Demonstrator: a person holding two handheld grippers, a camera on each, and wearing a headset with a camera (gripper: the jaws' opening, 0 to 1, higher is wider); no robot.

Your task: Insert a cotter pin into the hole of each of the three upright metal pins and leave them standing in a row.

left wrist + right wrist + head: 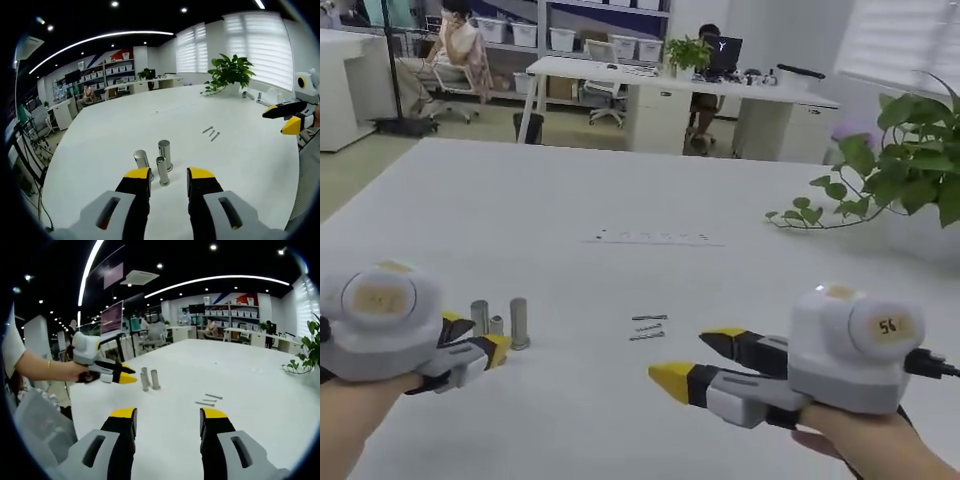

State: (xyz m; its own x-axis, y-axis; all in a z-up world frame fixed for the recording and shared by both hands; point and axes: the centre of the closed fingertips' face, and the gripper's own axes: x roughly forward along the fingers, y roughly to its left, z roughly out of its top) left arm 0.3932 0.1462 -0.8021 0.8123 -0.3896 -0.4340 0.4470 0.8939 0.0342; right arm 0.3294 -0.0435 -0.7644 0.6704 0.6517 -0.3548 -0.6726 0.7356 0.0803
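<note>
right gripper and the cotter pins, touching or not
Apart. In the right gripper view the right gripper has its jaws open, and bare table separates them from the cotter pins lying farther ahead.

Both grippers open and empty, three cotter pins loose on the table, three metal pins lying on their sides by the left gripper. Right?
No: the metal pins stand upright, as the left gripper view shows. The left gripper and right gripper are open and empty, cotter pins loose on the table.
</note>
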